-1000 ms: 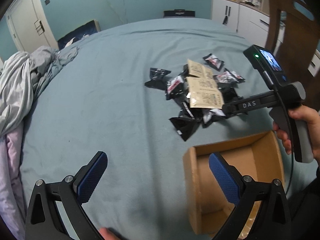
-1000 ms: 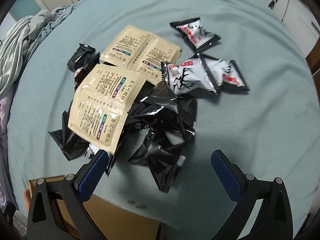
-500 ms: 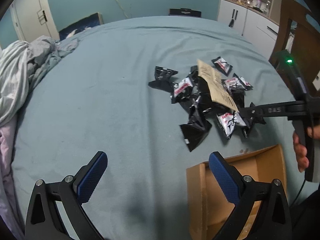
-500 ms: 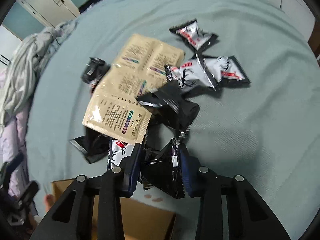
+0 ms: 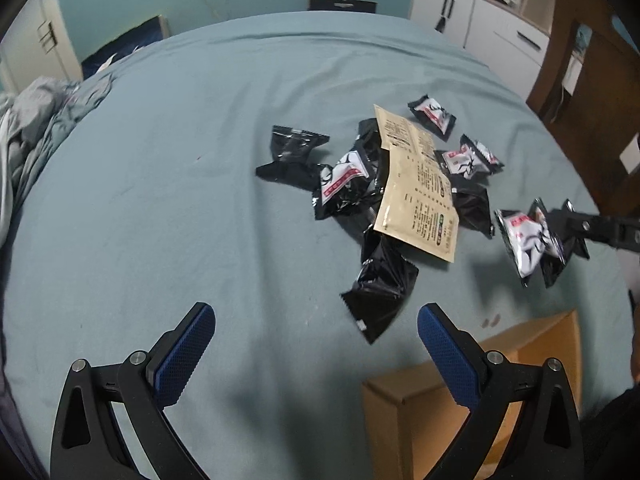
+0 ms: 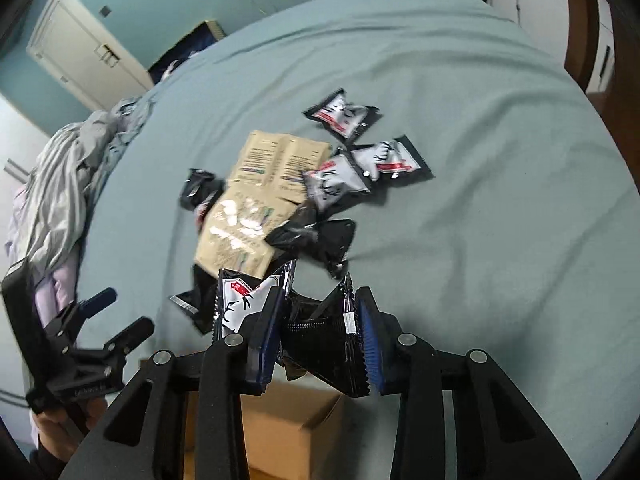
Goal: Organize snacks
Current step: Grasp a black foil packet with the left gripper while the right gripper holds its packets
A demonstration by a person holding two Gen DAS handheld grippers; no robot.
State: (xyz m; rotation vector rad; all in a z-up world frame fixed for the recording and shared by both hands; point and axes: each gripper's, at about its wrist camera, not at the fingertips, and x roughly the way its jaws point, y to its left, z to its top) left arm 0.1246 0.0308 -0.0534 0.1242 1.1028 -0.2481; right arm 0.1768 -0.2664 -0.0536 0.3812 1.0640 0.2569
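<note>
While your right gripper [image 6: 320,320] is pinching black snack packets [image 6: 324,336] lifted clear of the bed [image 6: 480,240], above the near edge beside the cardboard box [image 6: 288,432], your left gripper [image 5: 316,344] is hovering wide open and empty. Remaining packets and tan sachets [image 5: 420,204] are lying heaped toward the bed's right edge.

- Snack pile [image 5: 384,184]: black foil packets, some with white-and-red printed faces, lying loose and overlapping on the teal bedspread.
- Two tan sachets [image 5: 420,196]: flat, printed face up, overlapping on top of the pile.
- Held packets [image 6: 320,328]: a black one and a white-faced one, lifted clear of the bedspread.
- Cardboard box [image 5: 520,360]: open-topped, near the pile.
</note>
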